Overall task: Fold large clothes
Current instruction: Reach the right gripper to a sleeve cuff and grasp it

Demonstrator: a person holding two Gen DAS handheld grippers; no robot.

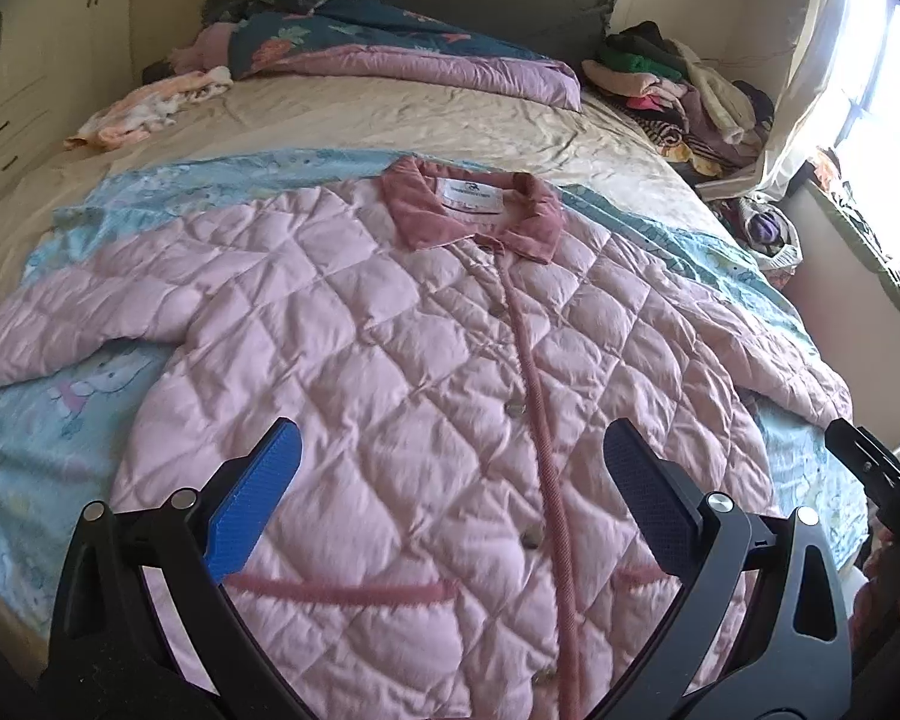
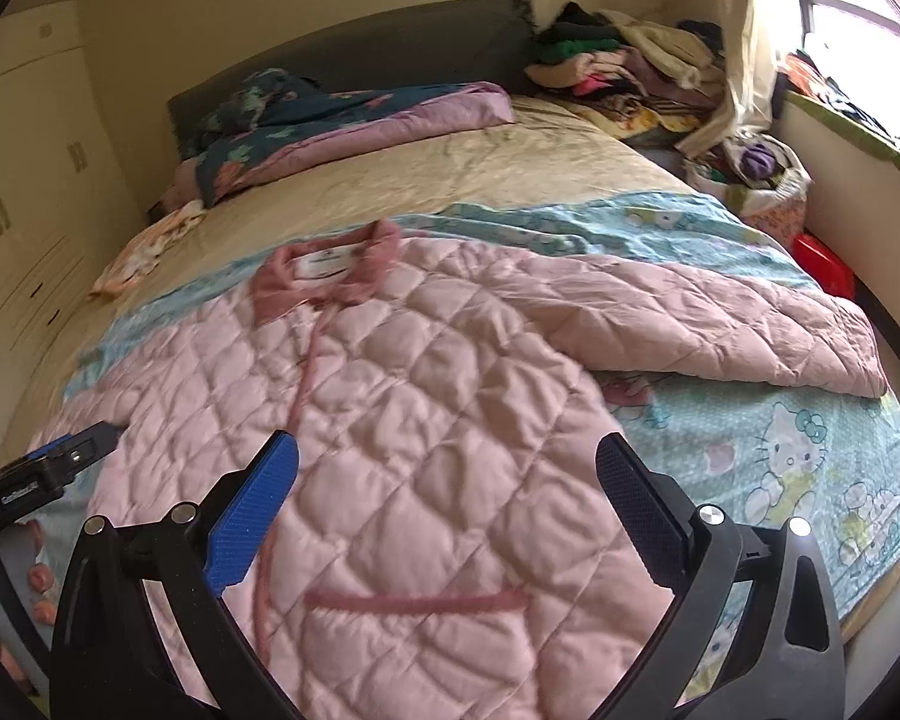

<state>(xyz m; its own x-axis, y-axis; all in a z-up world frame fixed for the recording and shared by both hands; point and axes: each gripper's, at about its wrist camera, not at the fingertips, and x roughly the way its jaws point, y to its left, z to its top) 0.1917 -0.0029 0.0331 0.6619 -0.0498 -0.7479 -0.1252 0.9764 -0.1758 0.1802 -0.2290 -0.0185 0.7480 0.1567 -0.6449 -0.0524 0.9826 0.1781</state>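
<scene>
A pink quilted jacket [image 1: 390, 330] lies spread flat, front up, on a light blue cartoon sheet [image 1: 42, 420] on the bed, its darker pink collar [image 1: 474, 210] toward the headboard and both sleeves stretched out sideways. My left gripper [image 1: 450, 468] is open and empty, held above the jacket's lower front. My right gripper [image 2: 447, 480] is open and empty above the jacket's [image 2: 420, 390] lower right side, near the pocket trim [image 2: 414, 603]. The right sleeve [image 2: 720, 324] lies across the sheet [image 2: 810, 462]. Each gripper shows at the edge of the other view.
A folded purple and teal quilt [image 1: 390, 48] lies at the headboard. A pile of clothes [image 1: 678, 84] sits at the far right corner by the curtain and window. A small peach garment [image 1: 144, 108] lies at the far left. Cupboards line the left wall.
</scene>
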